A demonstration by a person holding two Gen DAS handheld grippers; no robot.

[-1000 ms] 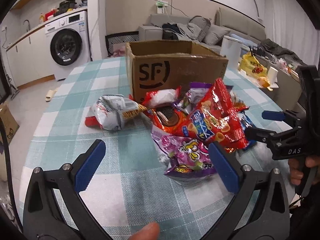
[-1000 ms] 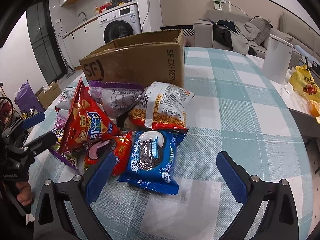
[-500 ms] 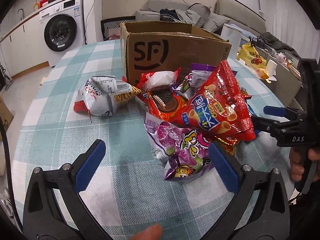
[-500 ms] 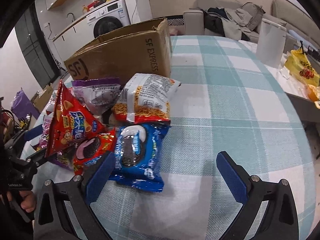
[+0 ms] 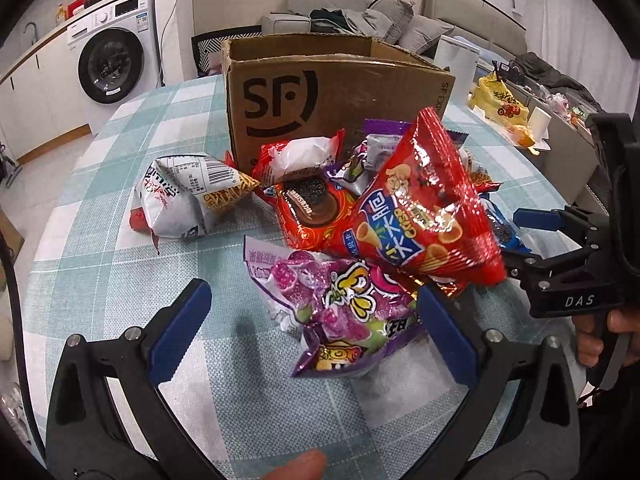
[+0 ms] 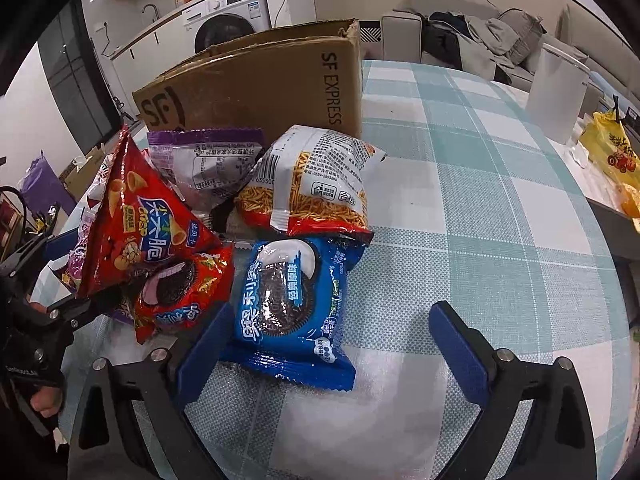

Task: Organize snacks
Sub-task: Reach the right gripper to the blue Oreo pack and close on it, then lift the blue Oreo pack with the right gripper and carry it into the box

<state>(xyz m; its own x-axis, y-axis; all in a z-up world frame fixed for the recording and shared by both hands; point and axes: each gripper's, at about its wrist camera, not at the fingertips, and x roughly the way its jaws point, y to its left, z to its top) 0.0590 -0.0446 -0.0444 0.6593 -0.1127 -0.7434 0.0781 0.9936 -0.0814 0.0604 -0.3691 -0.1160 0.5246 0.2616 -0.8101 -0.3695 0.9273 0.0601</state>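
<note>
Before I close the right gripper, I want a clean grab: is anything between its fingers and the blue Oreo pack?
Nothing visible is. The blue Oreo pack lies on the tablecloth just ahead of the open right gripper, its near edge by the left finger. The red Oreo pack sits beside it.

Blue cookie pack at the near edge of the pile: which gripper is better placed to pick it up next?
Right. The right gripper is open with the blue cookie pack directly ahead, partly between its fingers. The left gripper faces the purple candy bag on the pile's other side.
</note>
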